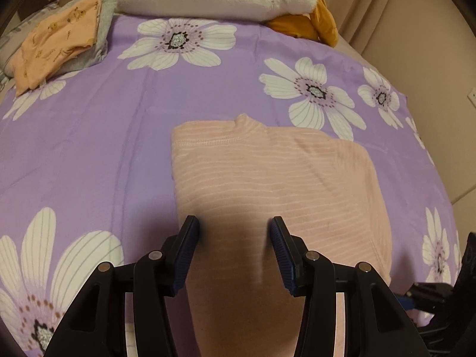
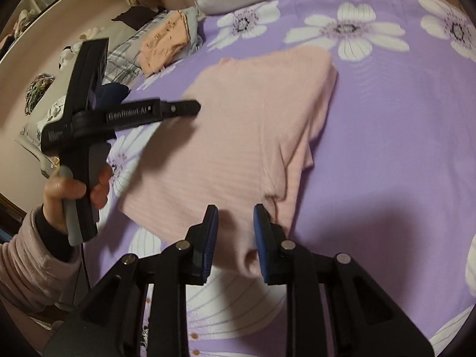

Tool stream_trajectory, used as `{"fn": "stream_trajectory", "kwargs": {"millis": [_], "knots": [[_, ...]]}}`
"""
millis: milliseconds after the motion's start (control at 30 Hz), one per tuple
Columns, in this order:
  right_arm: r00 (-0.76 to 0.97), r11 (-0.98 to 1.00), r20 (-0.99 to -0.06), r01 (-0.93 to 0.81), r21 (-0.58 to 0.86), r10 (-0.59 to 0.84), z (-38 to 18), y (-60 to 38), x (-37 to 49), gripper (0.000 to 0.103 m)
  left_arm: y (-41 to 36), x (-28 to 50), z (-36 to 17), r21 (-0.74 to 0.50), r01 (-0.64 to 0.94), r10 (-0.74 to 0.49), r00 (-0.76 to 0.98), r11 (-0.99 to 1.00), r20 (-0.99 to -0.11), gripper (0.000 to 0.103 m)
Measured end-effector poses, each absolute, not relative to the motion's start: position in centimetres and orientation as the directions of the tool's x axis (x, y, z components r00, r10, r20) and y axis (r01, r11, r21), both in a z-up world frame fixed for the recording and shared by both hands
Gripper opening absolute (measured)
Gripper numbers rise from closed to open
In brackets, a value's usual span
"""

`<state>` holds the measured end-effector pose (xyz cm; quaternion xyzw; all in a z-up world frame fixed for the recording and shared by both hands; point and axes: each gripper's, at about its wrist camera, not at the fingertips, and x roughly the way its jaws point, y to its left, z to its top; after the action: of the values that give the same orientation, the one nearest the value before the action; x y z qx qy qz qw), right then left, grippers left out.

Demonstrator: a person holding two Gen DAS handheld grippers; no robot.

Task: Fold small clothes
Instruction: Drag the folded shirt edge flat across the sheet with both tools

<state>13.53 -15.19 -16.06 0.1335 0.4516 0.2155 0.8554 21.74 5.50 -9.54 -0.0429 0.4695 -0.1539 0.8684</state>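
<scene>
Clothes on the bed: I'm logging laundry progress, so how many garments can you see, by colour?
Pink striped top, spread on the purple sheet: 1
Orange printed garment, folded, in the pile: 1
Grey garment, under the orange one: 1
Total: 3

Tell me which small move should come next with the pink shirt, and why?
Probably close the right gripper on the near edge of the pink shirt. Its jaws stand open with the hem between them, the left gripper is open above the cloth, and the shirt looks only partly folded.
</scene>
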Motion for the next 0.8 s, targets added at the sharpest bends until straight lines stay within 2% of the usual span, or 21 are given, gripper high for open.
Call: {"fn": "stream_trajectory", "kwargs": {"millis": [167,233,433,567,633,767,800], "knots": [[0.505,0.876,-0.717,-0.239,0.420,0.481,-16.0,-15.1,13.3,0.022,5.5,21.4,-9.2,-0.215,0.221,-0.301,0.512,0.951,-0.805,0.049],[0.508,0.873,-0.712,-0.240,0.424,0.485,-15.5,-15.0,13.0,0.027,5.7,20.7,-8.8,-0.220,0.220,-0.305,0.513,0.950,-0.803,0.049],[0.529,0.864,-0.685,-0.258,0.432,0.501,-14.5,-15.1,11.9,0.027,5.8,16.5,-8.0,-0.199,0.251,-0.307,0.534,0.947,-0.788,0.049],[0.524,0.871,-0.699,-0.234,0.432,0.487,-15.4,-15.1,11.6,0.027,5.6,14.5,-8.8,-0.177,0.256,-0.291,0.529,0.950,-0.797,0.049],[0.522,0.877,-0.708,-0.216,0.429,0.475,-15.7,-15.1,11.9,0.023,5.4,14.0,-9.5,-0.168,0.260,-0.283,0.516,0.951,-0.808,0.049],[0.523,0.881,-0.713,-0.204,0.428,0.467,-15.6,-15.0,11.8,0.023,5.4,13.2,-10.5,-0.164,0.255,-0.273,0.486,0.953,-0.830,0.049],[0.525,0.881,-0.711,-0.207,0.426,0.468,-15.4,-14.9,11.6,0.026,5.5,12.9,-10.5,-0.166,0.255,-0.274,0.486,0.953,-0.830,0.049]]}}
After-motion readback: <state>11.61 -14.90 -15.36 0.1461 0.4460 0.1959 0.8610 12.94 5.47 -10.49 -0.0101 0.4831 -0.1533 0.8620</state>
